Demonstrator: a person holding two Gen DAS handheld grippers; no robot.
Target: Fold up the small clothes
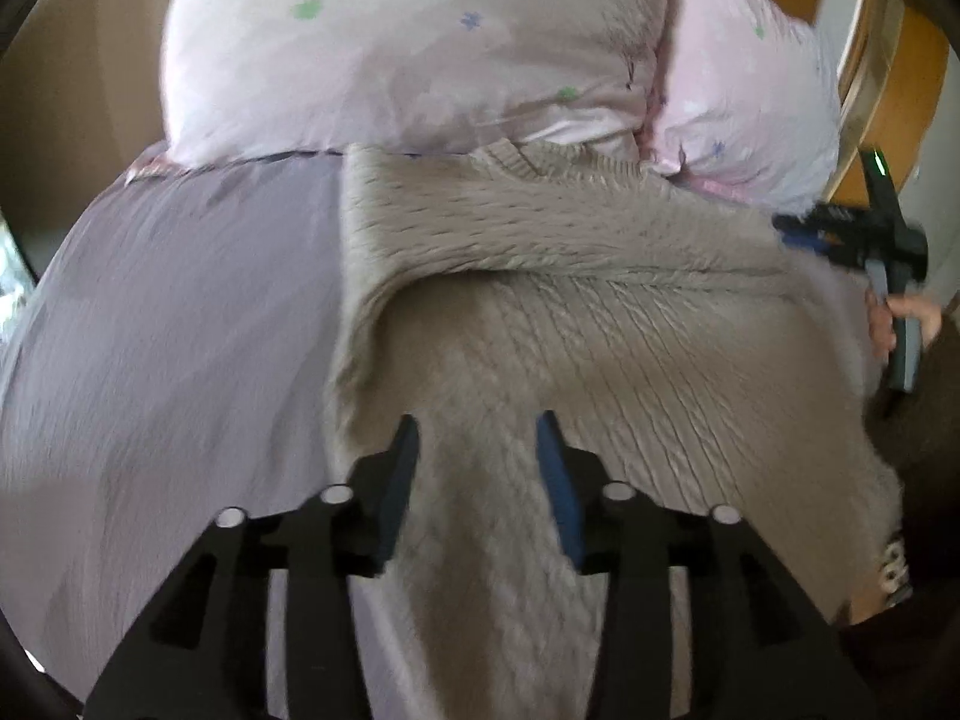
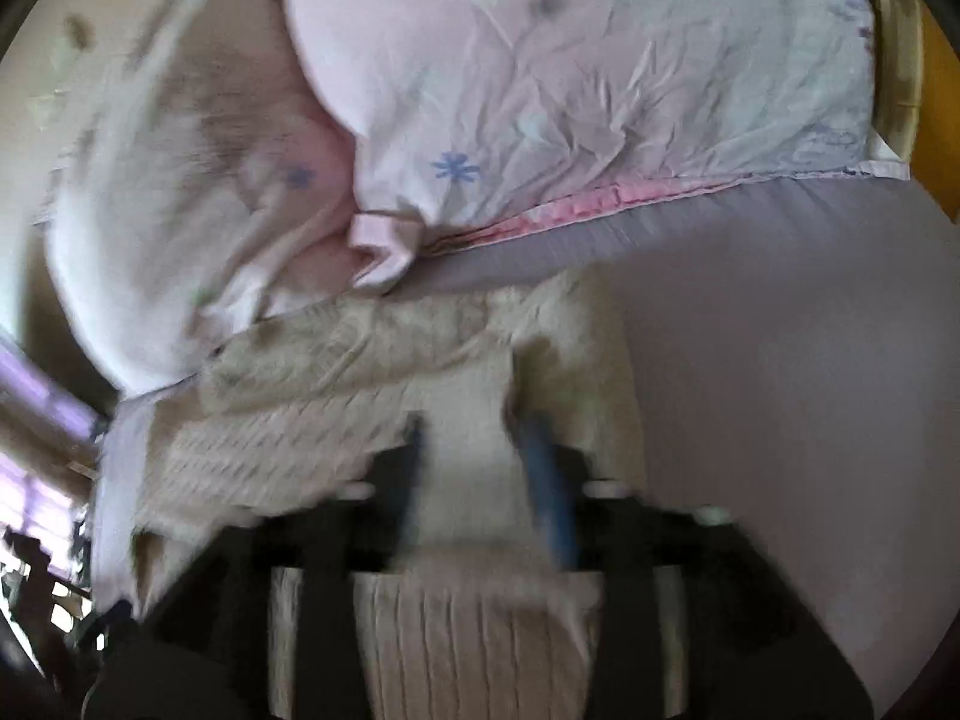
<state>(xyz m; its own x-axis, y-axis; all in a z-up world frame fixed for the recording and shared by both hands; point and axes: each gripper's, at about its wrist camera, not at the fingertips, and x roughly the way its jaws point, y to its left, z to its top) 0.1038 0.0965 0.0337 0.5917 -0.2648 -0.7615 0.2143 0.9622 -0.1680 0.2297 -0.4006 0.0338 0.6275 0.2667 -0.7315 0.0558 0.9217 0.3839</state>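
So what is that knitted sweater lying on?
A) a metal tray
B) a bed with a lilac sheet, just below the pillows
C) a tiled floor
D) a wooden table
B: the beige knitted sweater is spread on a lilac bed sheet, its top edge up against the pink flower-print pillows.

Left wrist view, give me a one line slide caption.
Open left gripper hovers above a partly folded beige knit sweater on a lilac bedsheet.
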